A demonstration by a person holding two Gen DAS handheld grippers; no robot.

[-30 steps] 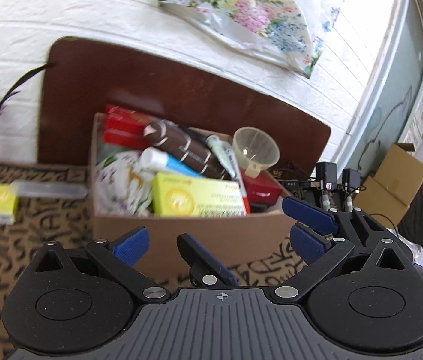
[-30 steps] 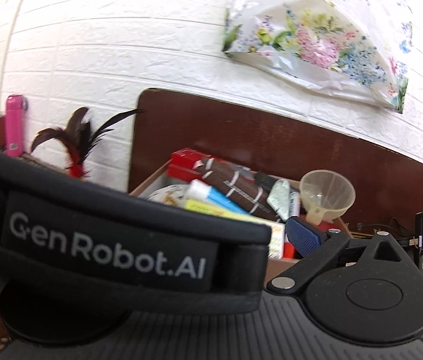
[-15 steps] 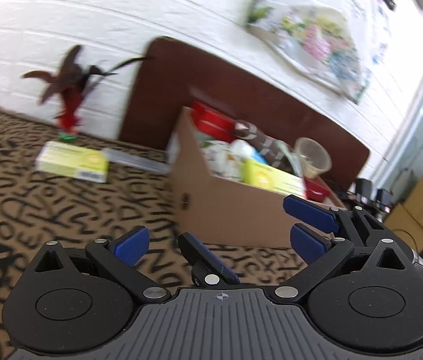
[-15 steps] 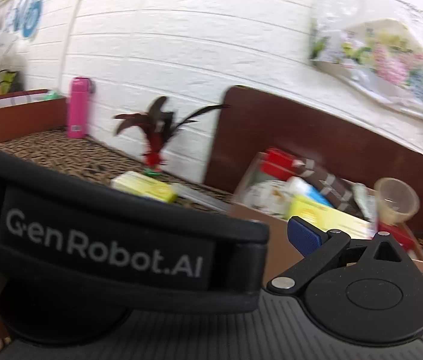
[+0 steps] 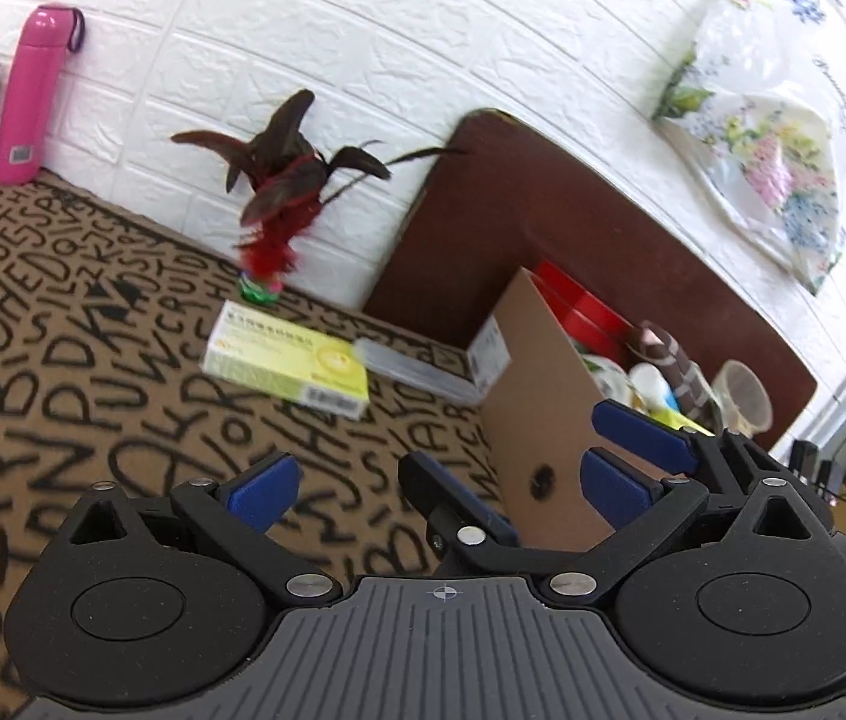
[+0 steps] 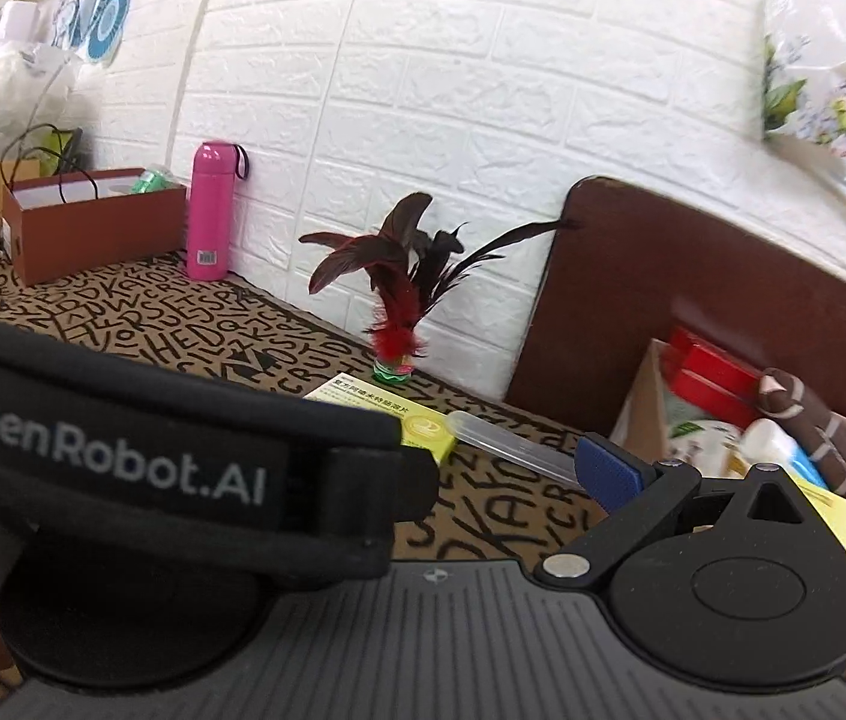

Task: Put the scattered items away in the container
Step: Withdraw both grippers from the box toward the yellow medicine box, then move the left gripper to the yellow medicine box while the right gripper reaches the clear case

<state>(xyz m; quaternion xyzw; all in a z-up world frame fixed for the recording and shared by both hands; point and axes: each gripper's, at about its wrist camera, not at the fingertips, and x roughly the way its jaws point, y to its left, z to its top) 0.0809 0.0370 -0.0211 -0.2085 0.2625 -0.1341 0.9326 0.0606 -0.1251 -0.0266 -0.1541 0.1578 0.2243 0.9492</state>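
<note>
While the left tongs [image 5: 429,474] are hovering wide and empty at lower centre, the flat yellow-green carton [image 5: 286,365] is lying mid-frame on the letter-patterned bench [image 5: 63,360], with a clear plastic tube [image 5: 417,367] touching its right end and a feathered shuttlecock [image 5: 279,222] behind it. To the right, the brown cardboard box [image 5: 549,420] is sitting crammed. Approaching the carton squarely across its narrow sides seems best; the right tongs [image 6: 609,471] are half hidden by a strap, so I cannot tell their opening.
</note>
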